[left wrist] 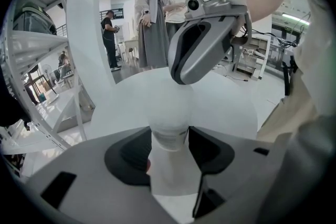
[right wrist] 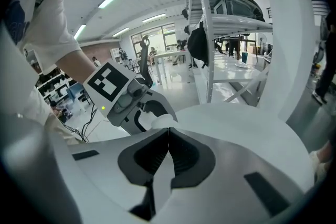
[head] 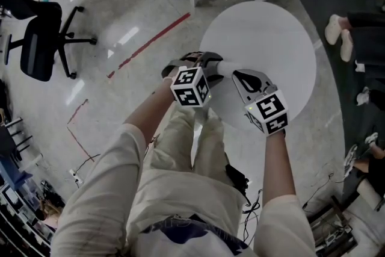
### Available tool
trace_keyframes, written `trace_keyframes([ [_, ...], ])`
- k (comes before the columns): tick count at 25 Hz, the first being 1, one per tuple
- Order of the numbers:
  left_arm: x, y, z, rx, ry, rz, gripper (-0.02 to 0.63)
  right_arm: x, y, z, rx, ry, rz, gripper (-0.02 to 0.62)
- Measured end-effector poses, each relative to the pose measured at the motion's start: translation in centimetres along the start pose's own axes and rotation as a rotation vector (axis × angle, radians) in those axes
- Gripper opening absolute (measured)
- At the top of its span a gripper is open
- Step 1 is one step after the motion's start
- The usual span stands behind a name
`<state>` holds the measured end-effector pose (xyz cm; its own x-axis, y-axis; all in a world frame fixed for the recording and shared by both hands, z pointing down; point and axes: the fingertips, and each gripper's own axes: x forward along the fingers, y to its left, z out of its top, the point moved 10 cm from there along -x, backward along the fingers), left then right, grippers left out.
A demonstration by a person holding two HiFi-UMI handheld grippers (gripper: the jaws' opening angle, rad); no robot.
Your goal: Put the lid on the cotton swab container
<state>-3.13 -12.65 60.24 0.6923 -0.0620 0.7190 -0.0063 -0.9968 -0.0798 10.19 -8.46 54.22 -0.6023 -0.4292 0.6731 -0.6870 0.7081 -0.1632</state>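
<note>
- The left hand-held gripper (left wrist: 169, 132) is clamped on the cotton swab container (left wrist: 169, 162), with a dark pad pressing on each side of the white tube.
- The container sticks out ahead of those pads. A faint rim line runs round it near its far end, but whether that line is the lid's edge cannot be told.
- The right hand-held gripper (right wrist: 168, 131) has its jaws pressed together, and nothing shows between them.
- In the right gripper view the closed tips sit just beside the container's white end. Whether they touch it cannot be told.
- Each hand-held gripper carries a marker cube: the left one (head: 191, 86), the right one (head: 267, 111).
- In the head view both point down and meet over the near-left part of the round white tabletop (head: 283, 39), with the container between them.
- A black office chair (head: 39, 39) stands well apart on the glossy floor, with a red floor line (head: 150, 39) between it and the tabletop.
- White metal shelving (right wrist: 210, 34) rises beyond the tabletop.
- In the left gripper view, several people (left wrist: 152, 23) stand in the background.
</note>
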Motion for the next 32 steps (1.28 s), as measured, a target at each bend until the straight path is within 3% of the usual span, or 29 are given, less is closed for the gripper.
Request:
trace_keyframes([
  [8, -1.4, 0.2, -1.1, -0.044, -0.050, 0.075, 0.218, -0.3, -0.7, -0.2, 0.026, -0.078, -0.021, 0.009],
  [17, -7.3, -2.1, 0.8, -0.126, -0.121, 0.238, 0.218, -5.6, -1.3, 1.0, 0.297, -0.374, -0.259, 0.009],
  [20, -10.5, -2.6, 2.7, -0.170, -0.163, 0.359, 0.218, -8.0, -0.9, 2.1, 0.322, -0.461, -0.323, 0.009],
  [26, -18.0, -5.0, 8.0, -0.418, -0.382, 0.697, 0.207, -14.0, 1.9, 4.6, 0.269, -0.603, -0.420, 0.009],
  [32, -23.4, -9.5, 14.7, -0.412, -0.556, 0.972, 0.164, -18.8, 5.0, 6.5, 0.147, -0.725, -0.469, 0.009],
])
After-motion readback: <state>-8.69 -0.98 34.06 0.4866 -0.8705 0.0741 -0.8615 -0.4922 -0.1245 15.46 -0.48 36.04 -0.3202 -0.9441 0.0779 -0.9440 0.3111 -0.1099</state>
